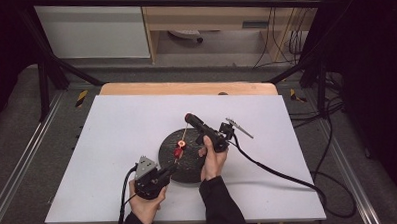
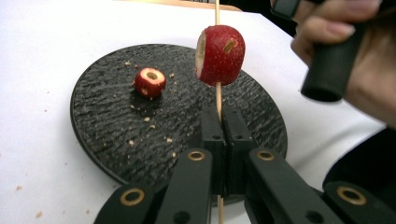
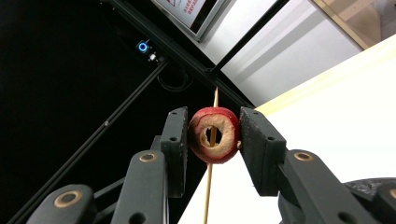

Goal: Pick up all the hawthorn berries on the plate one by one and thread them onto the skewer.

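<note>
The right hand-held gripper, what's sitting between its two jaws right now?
A cored red hawthorn fruit, threaded on a thin wooden skewer; the right hand-held gripper pinches it from both sides, as the right gripper view shows.

Seen along the right tongs (image 3: 214, 140): black jaws clamped on a red cored fruit piece (image 3: 214, 135), threaded on a thin wooden skewer (image 3: 208, 186) running upright through its hole. Beyond, a white surface (image 3: 336, 116) and dark frame bars (image 3: 187, 60).
</note>
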Action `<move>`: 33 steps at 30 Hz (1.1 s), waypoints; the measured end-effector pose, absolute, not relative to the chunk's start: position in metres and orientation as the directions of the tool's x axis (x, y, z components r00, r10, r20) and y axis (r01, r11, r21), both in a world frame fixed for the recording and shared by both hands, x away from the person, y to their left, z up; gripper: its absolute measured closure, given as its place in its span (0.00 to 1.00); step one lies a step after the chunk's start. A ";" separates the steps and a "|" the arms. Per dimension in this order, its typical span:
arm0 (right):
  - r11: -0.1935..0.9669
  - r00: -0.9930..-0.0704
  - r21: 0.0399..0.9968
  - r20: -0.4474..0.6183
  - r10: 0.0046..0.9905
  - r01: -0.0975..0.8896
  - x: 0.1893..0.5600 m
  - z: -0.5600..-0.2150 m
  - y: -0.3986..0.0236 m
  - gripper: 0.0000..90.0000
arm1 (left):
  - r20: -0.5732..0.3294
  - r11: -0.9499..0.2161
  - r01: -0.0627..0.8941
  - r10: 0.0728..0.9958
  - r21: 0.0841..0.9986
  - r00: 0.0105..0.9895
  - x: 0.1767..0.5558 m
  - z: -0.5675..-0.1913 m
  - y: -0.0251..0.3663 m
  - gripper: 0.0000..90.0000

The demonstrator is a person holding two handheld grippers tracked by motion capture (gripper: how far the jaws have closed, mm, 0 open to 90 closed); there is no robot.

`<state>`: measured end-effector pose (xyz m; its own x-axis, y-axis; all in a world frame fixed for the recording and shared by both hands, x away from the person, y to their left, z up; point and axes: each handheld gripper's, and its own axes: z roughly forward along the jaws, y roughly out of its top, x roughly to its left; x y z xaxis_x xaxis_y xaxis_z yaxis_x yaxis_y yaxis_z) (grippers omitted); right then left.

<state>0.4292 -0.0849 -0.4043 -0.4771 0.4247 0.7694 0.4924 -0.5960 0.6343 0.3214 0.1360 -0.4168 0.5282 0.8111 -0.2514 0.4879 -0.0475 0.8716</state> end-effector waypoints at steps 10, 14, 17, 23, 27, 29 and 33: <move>-0.552 -0.494 0.660 0.749 0.441 0.510 0.421 -0.408 -0.082 0.71 | -0.236 -0.069 0.470 0.796 0.880 0.557 0.341 -0.410 0.135 0.99; -0.524 -0.506 0.681 0.732 0.457 0.512 0.414 -0.410 -0.079 0.71 | -0.211 -0.097 0.459 0.791 0.883 0.574 0.343 -0.412 0.138 0.99; -0.509 -0.511 0.688 0.725 0.461 0.517 0.411 -0.412 -0.077 0.71 | -0.209 -0.103 0.458 0.787 0.883 0.580 0.344 -0.413 0.140 0.99; -0.484 -0.523 0.708 0.706 0.477 0.515 0.404 -0.417 -0.075 0.71 | -0.210 -0.113 0.461 0.780 0.880 0.590 0.344 -0.415 0.142 0.99; -0.468 -0.525 0.711 0.703 0.480 0.524 0.401 -0.420 -0.074 0.71 | -0.211 -0.112 0.459 0.776 0.881 0.595 0.345 -0.416 0.143 0.99; -0.462 -0.525 0.714 0.700 0.484 0.526 0.400 -0.421 -0.074 0.71 | -0.207 -0.121 0.460 0.773 0.880 0.600 0.345 -0.416 0.144 0.99; -0.432 -0.530 0.717 0.696 0.485 0.547 0.400 -0.420 -0.075 0.69 | -0.198 -0.137 0.452 0.761 0.881 0.618 0.344 -0.417 0.150 0.99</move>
